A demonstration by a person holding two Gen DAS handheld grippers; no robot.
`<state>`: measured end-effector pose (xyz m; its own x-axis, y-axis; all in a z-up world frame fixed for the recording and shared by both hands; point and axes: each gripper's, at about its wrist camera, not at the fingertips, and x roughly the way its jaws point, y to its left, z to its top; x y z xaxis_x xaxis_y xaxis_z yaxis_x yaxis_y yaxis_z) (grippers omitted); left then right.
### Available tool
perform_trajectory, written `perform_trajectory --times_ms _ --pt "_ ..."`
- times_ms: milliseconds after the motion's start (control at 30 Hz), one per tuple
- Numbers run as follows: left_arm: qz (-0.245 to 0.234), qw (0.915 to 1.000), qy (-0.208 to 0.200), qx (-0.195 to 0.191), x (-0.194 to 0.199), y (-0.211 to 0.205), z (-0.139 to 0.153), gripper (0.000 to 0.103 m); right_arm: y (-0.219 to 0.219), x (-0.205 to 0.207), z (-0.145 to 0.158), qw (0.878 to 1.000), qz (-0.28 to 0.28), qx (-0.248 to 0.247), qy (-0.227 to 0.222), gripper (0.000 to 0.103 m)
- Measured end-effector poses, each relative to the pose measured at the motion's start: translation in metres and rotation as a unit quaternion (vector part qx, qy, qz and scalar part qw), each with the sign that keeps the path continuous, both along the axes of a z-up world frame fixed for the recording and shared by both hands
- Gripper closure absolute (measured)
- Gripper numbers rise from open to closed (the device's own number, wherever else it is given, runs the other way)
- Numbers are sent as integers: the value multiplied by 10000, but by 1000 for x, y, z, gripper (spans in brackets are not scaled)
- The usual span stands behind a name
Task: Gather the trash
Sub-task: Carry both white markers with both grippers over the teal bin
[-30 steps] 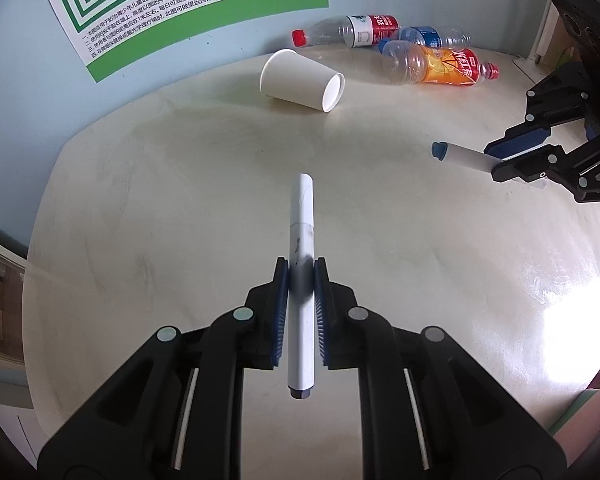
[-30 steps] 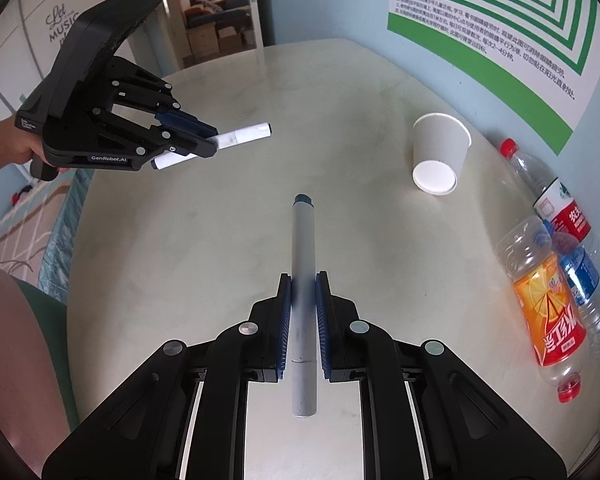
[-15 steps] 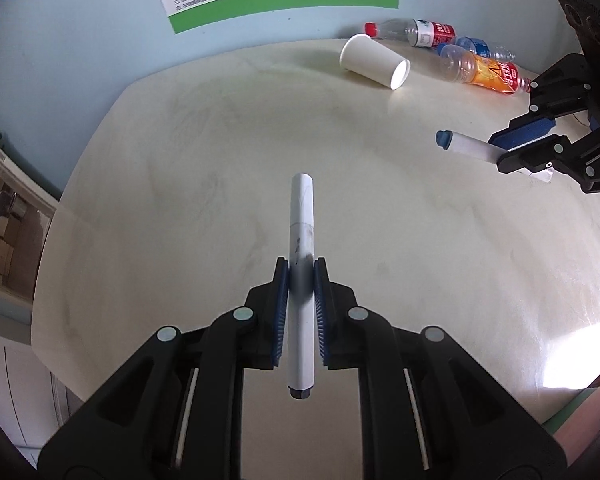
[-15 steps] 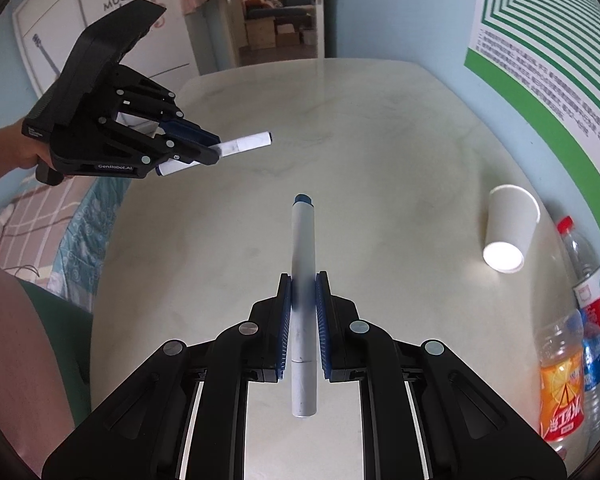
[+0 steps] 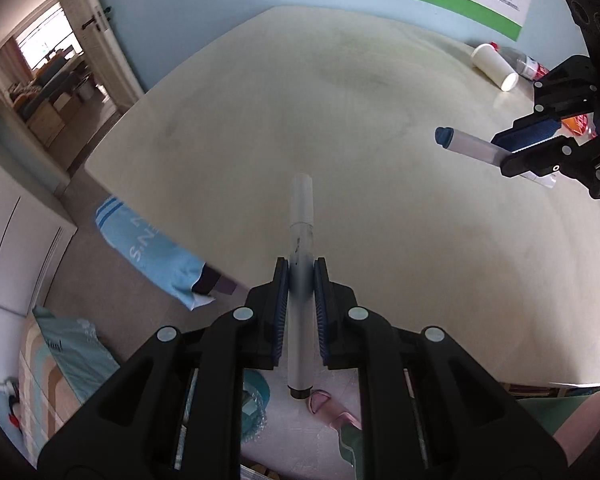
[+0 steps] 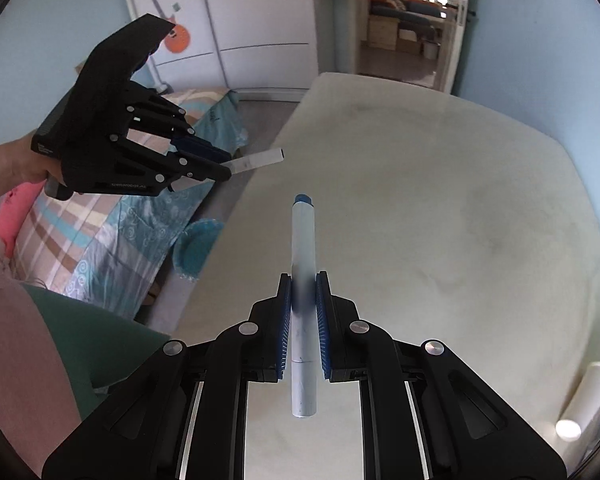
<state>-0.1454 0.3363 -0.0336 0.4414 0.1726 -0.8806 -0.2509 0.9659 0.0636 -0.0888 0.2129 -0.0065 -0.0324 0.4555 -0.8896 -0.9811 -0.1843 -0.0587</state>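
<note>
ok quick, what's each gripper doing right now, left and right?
Left gripper: closed on a white marker.
Right gripper: closed on a blue-tipped marker.

Table [image 5: 380, 120] lies mostly bare (paper cup [image 5: 494, 67] at edge).

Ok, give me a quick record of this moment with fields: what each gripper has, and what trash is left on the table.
left gripper: shut on white marker
right gripper: shut on blue-tipped marker
table: cream, rounded
left on table: paper cup on its side, plastic bottles behind it
below table edge: teal bin on the floor
</note>
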Motion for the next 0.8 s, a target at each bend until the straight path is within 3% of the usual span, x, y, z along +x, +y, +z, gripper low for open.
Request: perform_trajectory --times_ms 367,600,800 --pt "1419 9892 182 -334 -146 103 -32 92 138 -143 -60 9899 1269 -508 386 90" --pt "2123 9732 502 -726 -232 150 -80 92 205 -228 -121 9771 1749 -1000 686 90" --pt "2504 9585 776 -1123 -281 176 -137 92 247 -275 -190 9697 1694 -1511 898 90"
